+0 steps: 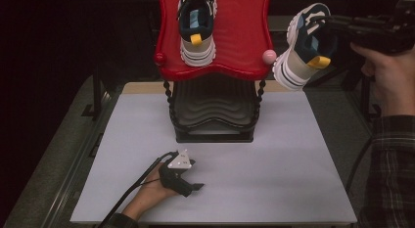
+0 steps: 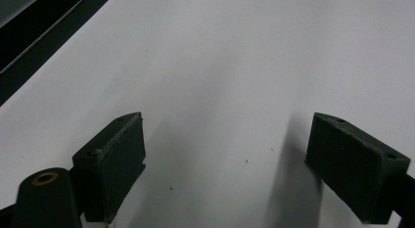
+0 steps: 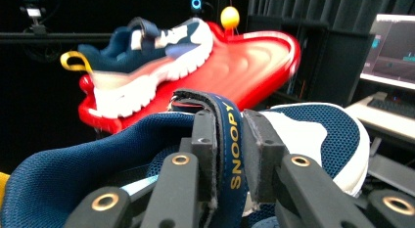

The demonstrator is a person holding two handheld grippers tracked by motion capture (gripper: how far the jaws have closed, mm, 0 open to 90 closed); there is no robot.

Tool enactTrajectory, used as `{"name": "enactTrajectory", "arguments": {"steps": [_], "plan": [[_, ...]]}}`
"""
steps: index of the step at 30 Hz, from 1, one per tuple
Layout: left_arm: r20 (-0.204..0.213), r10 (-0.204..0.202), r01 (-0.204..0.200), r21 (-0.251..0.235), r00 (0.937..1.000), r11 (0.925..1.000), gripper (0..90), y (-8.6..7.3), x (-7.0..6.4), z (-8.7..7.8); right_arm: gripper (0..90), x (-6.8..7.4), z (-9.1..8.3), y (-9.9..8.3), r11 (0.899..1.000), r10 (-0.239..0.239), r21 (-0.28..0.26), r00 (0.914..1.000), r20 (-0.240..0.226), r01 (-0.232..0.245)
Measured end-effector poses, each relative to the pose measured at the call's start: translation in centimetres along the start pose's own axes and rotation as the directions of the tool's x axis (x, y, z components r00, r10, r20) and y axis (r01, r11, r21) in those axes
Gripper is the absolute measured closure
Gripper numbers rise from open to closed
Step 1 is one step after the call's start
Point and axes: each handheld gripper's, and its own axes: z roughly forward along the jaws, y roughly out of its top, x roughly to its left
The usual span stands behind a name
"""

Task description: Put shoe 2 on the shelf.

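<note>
Right of the glossy red plastic rack shelf [image 1: 244, 47], your right gripper [image 1: 327, 21] clamps the navy-and-white sneaker's strap [image 3: 229, 145]; probably placing next, beside its mate [image 1: 197, 27]. Left gripper [image 1: 193, 186] rests, jaws apart, on the worktop [image 1: 274, 159].

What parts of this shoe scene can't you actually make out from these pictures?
- Shoe on the red tray: its toe end is cut off by the top edge of the high view, and it is blurred in the right gripper view.
- Held shoe: the right tool covers where the strap joins it.
- Lower black shelf: the red tray overhangs its back part.
- Left tool: its body is cut off by the bottom edge of the left gripper view.
</note>
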Motion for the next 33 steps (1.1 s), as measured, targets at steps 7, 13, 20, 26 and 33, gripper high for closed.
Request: {"name": "enactTrajectory", "arguments": {"steps": [7,13,20,26,33], "plan": [[0.002,0.001,-0.001,0.001,1.0,1.0,13.4,0.0,0.0,0.0,76.1,0.7,0.5,3.1,0.999,-0.036,-0.04,0.9992,-0.015,0.035],[0.001,0.002,-0.002,0.001,1.0,1.0,13.4,0.0,0.0,0.0,76.2,1.4,2.6,5.3,0.996,-0.071,-0.052,0.9964,-0.046,0.068],[-0.001,0.002,-0.002,0.002,1.0,1.0,13.4,0.0,0.0,0.0,76.3,1.9,6.4,6.7,0.995,-0.09,-0.041,0.9914,-0.095,0.086],[-0.001,-0.001,0.001,-0.001,1.0,1.0,13.4,0.0,0.0,0.0,76.2,1.8,9.6,7.1,0.995,-0.102,-0.019,0.986,-0.132,0.1],[0.0,-0.001,0.001,0.001,1.0,1.0,13.4,0.0,0.0,0.0,76.2,1.4,12.6,7.1,0.993,-0.116,0.012,0.9804,-0.159,0.119]]}}
